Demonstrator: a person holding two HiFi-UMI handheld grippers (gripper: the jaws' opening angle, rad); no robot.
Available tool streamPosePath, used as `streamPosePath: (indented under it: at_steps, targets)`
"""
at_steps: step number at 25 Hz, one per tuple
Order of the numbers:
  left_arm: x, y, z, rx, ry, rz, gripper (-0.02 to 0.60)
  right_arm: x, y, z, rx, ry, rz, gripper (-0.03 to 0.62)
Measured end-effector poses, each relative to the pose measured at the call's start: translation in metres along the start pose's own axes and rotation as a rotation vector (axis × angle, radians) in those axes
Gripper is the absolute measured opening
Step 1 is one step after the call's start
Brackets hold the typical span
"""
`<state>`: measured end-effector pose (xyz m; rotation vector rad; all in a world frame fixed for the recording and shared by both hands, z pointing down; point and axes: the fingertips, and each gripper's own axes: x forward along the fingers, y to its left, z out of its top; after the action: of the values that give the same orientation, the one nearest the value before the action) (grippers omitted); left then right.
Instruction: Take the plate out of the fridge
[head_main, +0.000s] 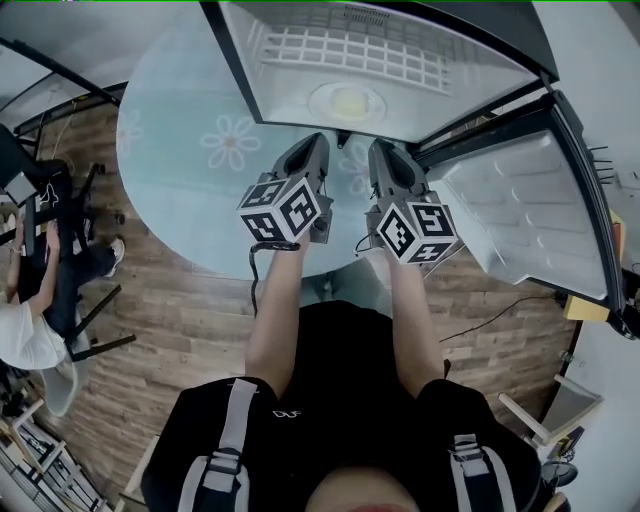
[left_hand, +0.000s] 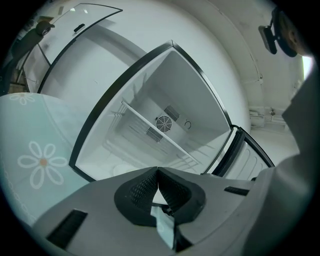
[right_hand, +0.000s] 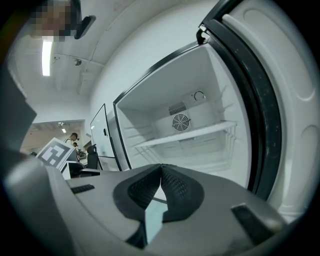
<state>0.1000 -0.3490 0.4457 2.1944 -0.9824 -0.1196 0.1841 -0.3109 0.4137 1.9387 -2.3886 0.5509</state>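
Note:
In the head view a pale round plate lies on the floor of the open fridge, below a white wire shelf. Both grippers are held side by side just in front of the fridge opening, pointing into it. The left gripper is shut with nothing between its jaws, and so is the right gripper. In the left gripper view the shut left gripper faces the fridge interior, with the plate faintly visible low down. The right gripper faces the shelf; the plate is hidden there.
The fridge door stands open at the right. A round glass table with daisy prints lies under the grippers and to the left. A seated person and a dark chair are at the far left on the wooden floor.

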Motion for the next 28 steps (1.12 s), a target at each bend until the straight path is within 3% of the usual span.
streamPosePath:
  at_steps: [7,17,20,21,24,28]
  targets:
    - [0.026,0.018,-0.013,-0.018,0.054,0.03,0.009,0.014,-0.021,-0.017,0.047,0.033,-0.033,0.008]
    - [0.051,0.048,-0.034,-0.025,0.134,0.068,0.009,0.031,-0.039,-0.051,0.199,0.052,-0.047,0.028]
    - [0.059,0.052,-0.039,-0.031,0.146,0.069,0.009,0.035,-0.052,-0.057,0.257,0.055,-0.061,0.081]
    - [0.062,0.053,-0.04,-0.037,0.146,0.066,0.017,0.036,-0.056,-0.06,0.275,0.057,-0.066,0.081]
    - [0.07,0.062,-0.041,-0.072,0.14,0.063,0.122,0.042,-0.065,-0.068,0.31,0.074,-0.071,0.116]
    - [0.081,0.08,-0.041,-0.098,0.129,0.099,0.143,0.056,-0.077,-0.076,0.332,0.098,-0.074,0.131]
